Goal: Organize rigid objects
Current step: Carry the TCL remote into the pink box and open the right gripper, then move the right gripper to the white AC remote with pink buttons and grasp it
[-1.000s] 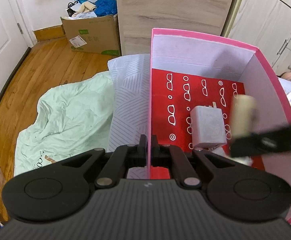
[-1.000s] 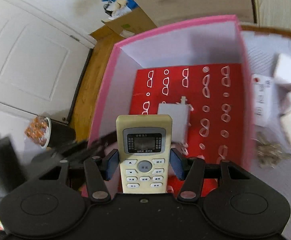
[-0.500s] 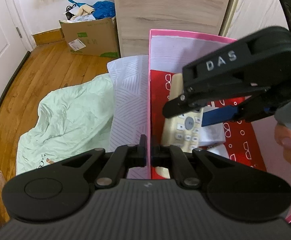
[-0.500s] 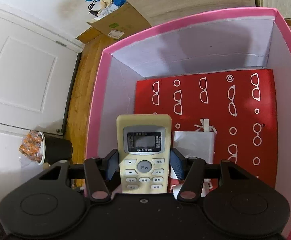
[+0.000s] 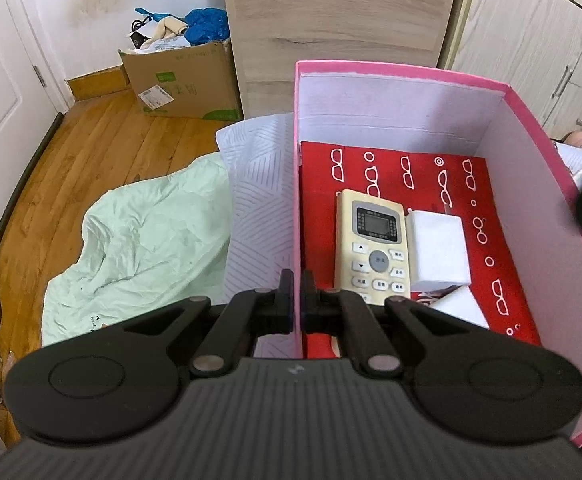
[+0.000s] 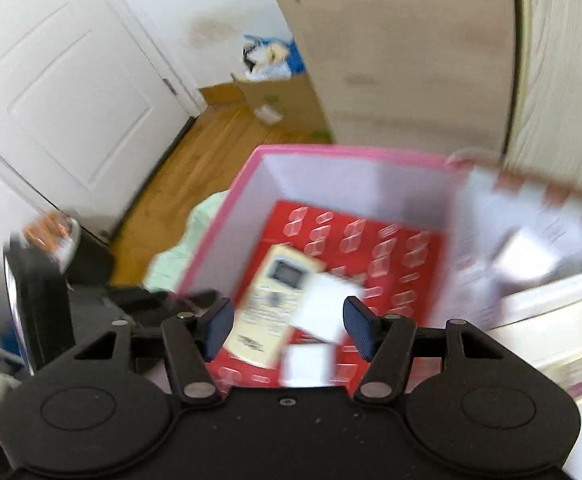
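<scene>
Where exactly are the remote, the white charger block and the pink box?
remote [image 5: 371, 244], left wrist view, its button face.
white charger block [image 5: 439, 252], left wrist view, its top face.
pink box [image 5: 403, 70], left wrist view, its far rim.

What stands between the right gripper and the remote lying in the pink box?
Nothing visible. The right gripper, jaws opening and empty, hangs above the pink box; the remote lies below it, a white block at its side.

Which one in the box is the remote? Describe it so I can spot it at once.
Find the pink box with the red floor. The remote lies flat near its left wall, beside a white charger. It alone is cream, long, with a screen and buttons.
</scene>
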A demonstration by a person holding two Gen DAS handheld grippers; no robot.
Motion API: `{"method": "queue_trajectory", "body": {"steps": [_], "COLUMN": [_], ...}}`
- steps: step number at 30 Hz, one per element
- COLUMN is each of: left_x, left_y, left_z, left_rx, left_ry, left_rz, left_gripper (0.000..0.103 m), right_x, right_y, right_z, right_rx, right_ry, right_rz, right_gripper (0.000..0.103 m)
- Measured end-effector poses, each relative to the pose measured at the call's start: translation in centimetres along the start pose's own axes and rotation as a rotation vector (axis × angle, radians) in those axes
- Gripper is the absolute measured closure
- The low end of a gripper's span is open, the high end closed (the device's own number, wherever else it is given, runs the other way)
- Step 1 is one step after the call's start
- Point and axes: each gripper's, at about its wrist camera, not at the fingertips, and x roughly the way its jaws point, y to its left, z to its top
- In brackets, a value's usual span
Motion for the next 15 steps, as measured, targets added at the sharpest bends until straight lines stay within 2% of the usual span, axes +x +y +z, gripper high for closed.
{"method": "queue_trajectory", "body": {"steps": [3,8,11,15], "left_x": [0.0,0.1,0.0,0.0], "left_y": [-0.1,-0.5,-0.4,-0.7], "left_z": [0.0,0.3,0.4,0.4], "left_rx": [-0.003,0.0,-0.01,-0.001], "left_ry": [0.001,0.006,0.01,0.01], "left_rz": [0.001,0.022,0.026,0.037], "left_gripper": [0.101,0.101,0.101,0.1], "right_x": [-3.1,-5.0,-4.9,-4.2], "right_y": [-1.7,-5.2,-8.0,-12.4], "right_z": [-1.2,-3.7,-5.2,-5.9], "right_rx": [-0.063,-0.171,-0.18,-0.089], "right_ry": [-0.068,-0.131,-0.103,-0.035], "right_rz": [-0.038,-0.12,-0.222,-0.243], "right_gripper": [0.037,0.034,0.035,0.035]}}
